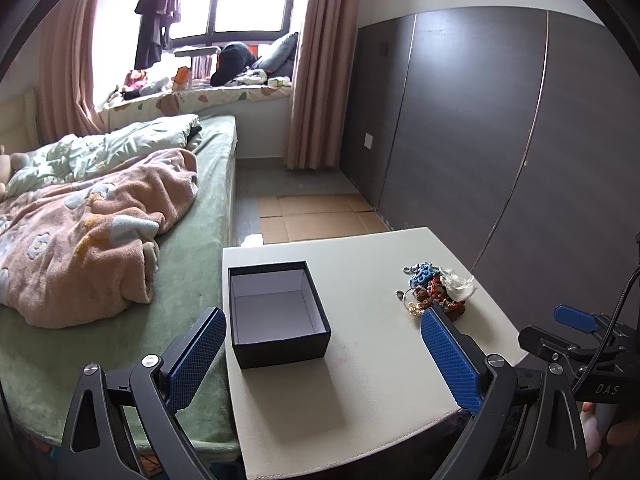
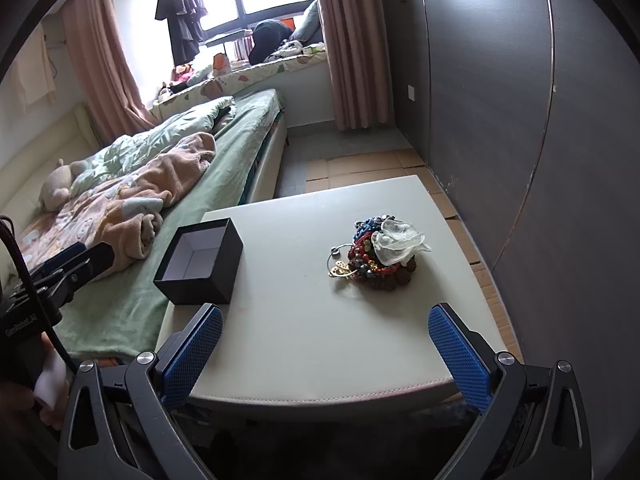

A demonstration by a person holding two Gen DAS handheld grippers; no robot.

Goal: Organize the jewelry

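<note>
I had both grippers hanging over the near edge of a cream-topped table (image 1: 372,360), each tilted downward. The left gripper (image 1: 322,354) had its blue-padded fingers (image 1: 450,360) spread wide, released, with nothing between them. The right gripper (image 2: 326,354) was the same: pads far apart and holding nothing.

On the left part of the tabletop stood a small black box (image 1: 278,316), lid off, its pale lining visible and nothing inside. From the right wrist view the same box (image 2: 200,266) sat at the table's left edge, just beside the bed.

The jewelry pile (image 1: 434,290) lay on the right part of the table, well apart from the box. In the right wrist view the pile (image 2: 378,256) showed more plainly: red and brown bead strings tangled with blue pieces, a metal ring (image 2: 340,258) and gold-coloured bits at its left side, and a crumpled white translucent piece (image 2: 396,242) on top. I could not tell the single pieces apart inside the tangle.

The bed (image 1: 200,240) ran along the left, covered in a green sheet, with a rumpled pink blanket (image 1: 92,232) over it. A dark panelled wall (image 1: 500,140) stood on the right, and flattened cardboard (image 1: 316,216) lay on the floor beyond the table. Far off, pink curtains (image 1: 316,60) framed a bright window.
</note>
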